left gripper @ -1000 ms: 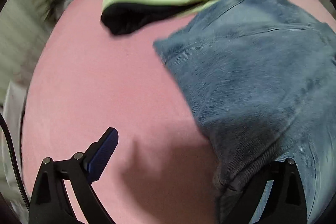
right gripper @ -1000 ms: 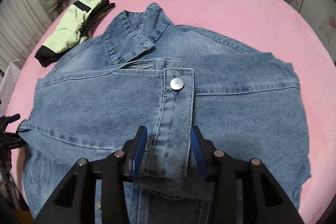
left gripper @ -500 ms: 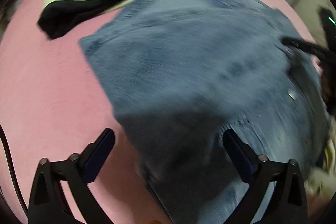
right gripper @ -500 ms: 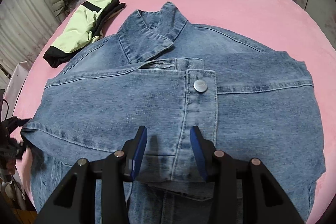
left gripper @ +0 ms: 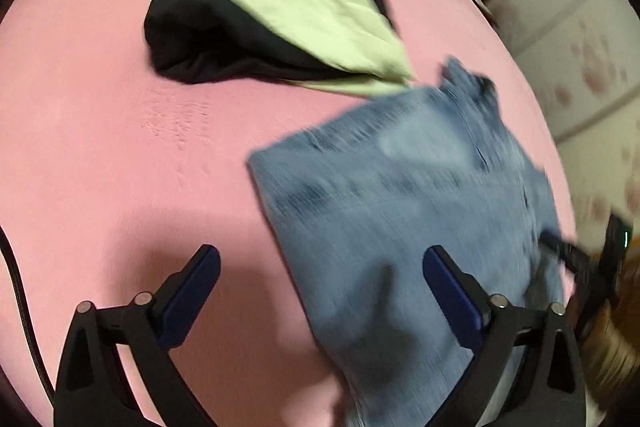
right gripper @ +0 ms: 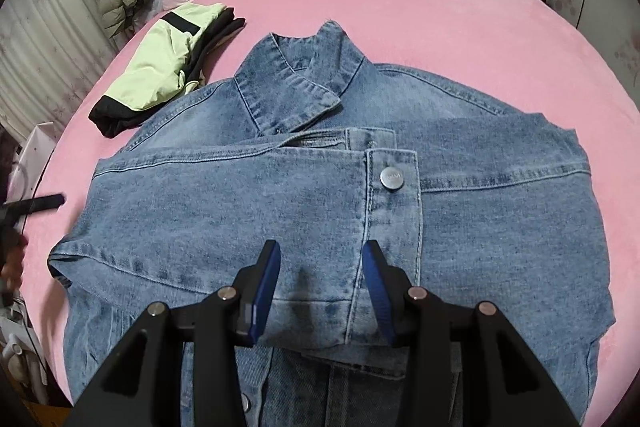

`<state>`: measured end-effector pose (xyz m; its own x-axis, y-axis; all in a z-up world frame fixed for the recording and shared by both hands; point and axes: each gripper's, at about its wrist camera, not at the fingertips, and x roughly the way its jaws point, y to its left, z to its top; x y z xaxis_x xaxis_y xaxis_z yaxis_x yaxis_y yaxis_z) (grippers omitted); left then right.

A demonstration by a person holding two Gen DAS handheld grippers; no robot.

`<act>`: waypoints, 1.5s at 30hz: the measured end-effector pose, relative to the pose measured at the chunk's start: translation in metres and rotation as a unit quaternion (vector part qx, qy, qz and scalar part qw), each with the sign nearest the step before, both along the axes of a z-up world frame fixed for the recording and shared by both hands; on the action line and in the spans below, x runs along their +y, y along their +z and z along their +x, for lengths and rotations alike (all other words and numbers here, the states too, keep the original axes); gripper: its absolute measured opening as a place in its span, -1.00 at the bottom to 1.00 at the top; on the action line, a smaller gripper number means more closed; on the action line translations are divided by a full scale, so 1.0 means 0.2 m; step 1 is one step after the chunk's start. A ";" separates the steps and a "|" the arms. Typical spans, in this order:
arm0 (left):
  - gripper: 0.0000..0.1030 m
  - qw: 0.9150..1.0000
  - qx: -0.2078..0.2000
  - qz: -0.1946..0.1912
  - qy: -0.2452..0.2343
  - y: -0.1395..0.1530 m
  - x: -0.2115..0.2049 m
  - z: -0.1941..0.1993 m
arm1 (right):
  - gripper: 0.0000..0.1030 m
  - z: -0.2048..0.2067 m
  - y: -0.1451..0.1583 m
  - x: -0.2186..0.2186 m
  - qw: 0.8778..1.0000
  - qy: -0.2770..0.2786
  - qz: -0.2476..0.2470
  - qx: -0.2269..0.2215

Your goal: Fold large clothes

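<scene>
Denim jacket point(right gripper: 320, 211) lies flat mid-bed on the pink bed sheet point(right gripper: 440, 11), collar toward the pillow end and long axis running from foot edge to headboard. Since a second ago the left gripper point(left gripper: 320, 291) has let go and swung off the left side, jaws wide and empty, so that sleeve fold looks finished; the right gripper point(right gripper: 320, 275) hovers half-open over the placket, grasping nothing

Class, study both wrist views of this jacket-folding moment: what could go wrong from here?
1. The left gripper is open at the denim jacket edge; closing there might pinch the pink sheet too.
2. The right gripper, over the folded cuff, holds nothing; a tug could undo the fold.
</scene>
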<state>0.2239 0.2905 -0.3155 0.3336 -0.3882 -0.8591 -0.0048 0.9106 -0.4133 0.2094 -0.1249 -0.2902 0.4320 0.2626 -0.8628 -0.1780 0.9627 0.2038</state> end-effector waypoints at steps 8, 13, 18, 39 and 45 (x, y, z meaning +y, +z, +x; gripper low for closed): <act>-0.46 0.998 0.009 -0.061 0.003 -0.21 0.06 0.18 | -0.17 0.00 -0.03 0.05 1.000 0.002 -0.024 -0.008; -0.80 0.997 -0.072 0.040 -0.015 -0.01 -0.09 0.20 | -0.17 -0.02 -0.05 0.09 1.000 0.000 -0.030 -0.009; -0.81 0.979 -0.106 0.166 -0.061 -0.02 -0.20 0.20 | -0.17 -0.01 -0.07 0.17 0.998 0.002 -0.060 -0.028; -0.53 0.983 -0.077 0.155 0.060 0.16 -0.53 -0.28 | -0.17 -0.11 0.03 0.44 0.996 0.080 0.018 -0.025; -0.43 0.968 -0.075 0.230 0.061 -0.12 -0.63 -0.34 | -0.39 -0.09 -0.14 0.29 0.996 0.050 -0.066 -0.033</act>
<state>0.1553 0.1645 -0.3392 0.4876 0.0748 -0.8698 -0.0956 0.9949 0.0320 0.1910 -0.0670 -0.3190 0.4670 0.1937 -0.8628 -0.2834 0.9570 0.0614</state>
